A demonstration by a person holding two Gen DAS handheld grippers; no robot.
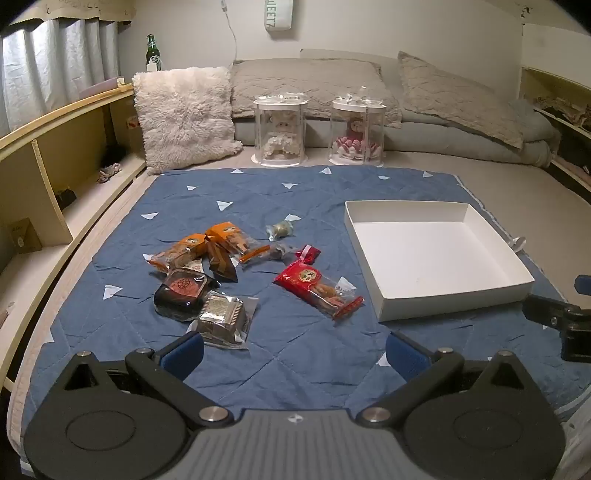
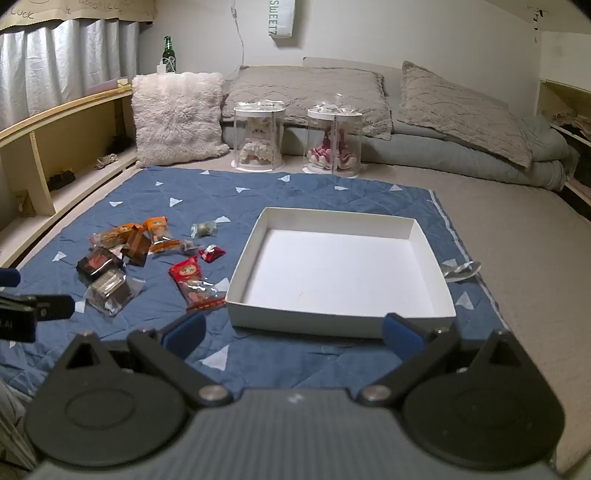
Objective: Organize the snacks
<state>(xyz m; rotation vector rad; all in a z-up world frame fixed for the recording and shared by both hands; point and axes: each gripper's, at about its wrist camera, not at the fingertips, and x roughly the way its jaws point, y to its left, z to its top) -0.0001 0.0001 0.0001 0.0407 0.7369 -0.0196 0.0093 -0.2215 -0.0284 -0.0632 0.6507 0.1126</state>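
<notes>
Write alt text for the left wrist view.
The open left hand-held gripper hovers over a blue quilted mat, facing a scatter of wrapped snacks. An empty white box sits to their right; pillows and two doll display cases stand behind.

A blue quilted mat [image 1: 295, 369] covered the bed ahead of the tool. On it, ahead and left of the left tool, lay a cluster of wrapped snacks [image 1: 207, 280]; a white open box [image 1: 443, 302] sat to the right.

White wall banner [image 2: 281, 18] reads "SWEET"; curtain valance [image 2: 74, 9] shows "LUCK".
</notes>
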